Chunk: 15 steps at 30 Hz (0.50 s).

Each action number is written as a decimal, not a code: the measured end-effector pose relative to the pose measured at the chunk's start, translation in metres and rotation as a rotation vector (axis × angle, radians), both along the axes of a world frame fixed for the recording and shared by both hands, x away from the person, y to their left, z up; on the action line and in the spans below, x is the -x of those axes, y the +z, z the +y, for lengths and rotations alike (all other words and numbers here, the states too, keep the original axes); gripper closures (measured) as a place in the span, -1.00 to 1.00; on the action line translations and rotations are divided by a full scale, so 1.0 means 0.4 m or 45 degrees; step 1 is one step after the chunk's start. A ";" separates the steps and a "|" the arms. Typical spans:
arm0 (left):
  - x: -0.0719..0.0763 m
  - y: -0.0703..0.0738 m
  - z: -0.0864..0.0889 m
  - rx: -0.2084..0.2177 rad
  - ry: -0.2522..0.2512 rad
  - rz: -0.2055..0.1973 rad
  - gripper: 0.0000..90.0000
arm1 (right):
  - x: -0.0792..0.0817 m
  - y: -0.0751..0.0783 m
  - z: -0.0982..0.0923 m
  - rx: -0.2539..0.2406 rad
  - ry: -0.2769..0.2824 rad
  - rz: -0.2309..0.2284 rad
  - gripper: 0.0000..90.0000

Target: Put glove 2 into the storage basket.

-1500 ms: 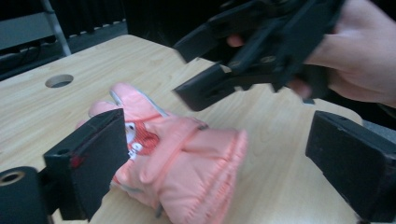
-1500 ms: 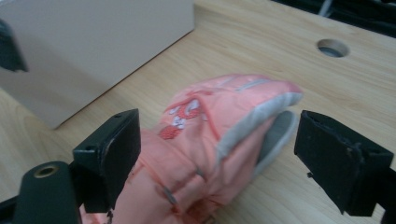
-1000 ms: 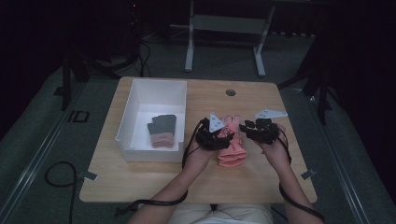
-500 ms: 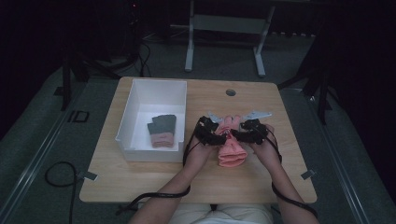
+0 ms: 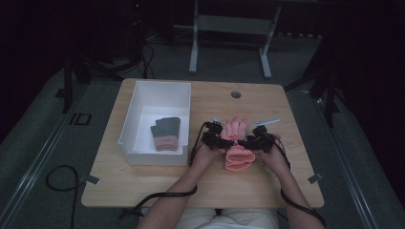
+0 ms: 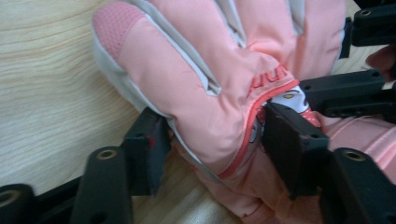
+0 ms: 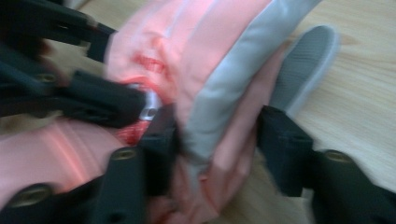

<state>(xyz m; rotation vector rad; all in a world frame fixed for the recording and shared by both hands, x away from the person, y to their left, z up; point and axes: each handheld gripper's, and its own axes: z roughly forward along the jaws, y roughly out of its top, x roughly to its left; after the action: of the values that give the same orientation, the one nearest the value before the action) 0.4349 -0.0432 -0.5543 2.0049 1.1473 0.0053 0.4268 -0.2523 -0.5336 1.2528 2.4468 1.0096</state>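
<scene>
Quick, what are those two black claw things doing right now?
Left gripper: jaws just closing around the pink padded glove, both pads against its fabric.
Right gripper: jaws just closing around the same glove; picture too blurred to confirm a grip.

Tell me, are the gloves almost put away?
Partly. A dark grey glove pair with pink cuffs already lies in the white rectangular box. In hand now: the pink padded glove pair on the wooden table, with the left gripper and right gripper each straddling a side, jaws just closing. Probably left: lifting the pink gloves into the box.
</scene>
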 end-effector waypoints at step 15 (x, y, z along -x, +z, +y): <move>0.019 0.069 -0.014 -0.014 -0.021 -0.069 0.71 | 0.031 0.038 0.014 -0.016 -0.052 -0.073 0.53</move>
<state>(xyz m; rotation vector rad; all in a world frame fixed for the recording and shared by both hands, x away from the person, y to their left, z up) 0.4275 -0.0487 -0.5265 2.0117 1.0993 0.0573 0.4143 -0.2468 -0.5182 1.2547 2.3655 1.0372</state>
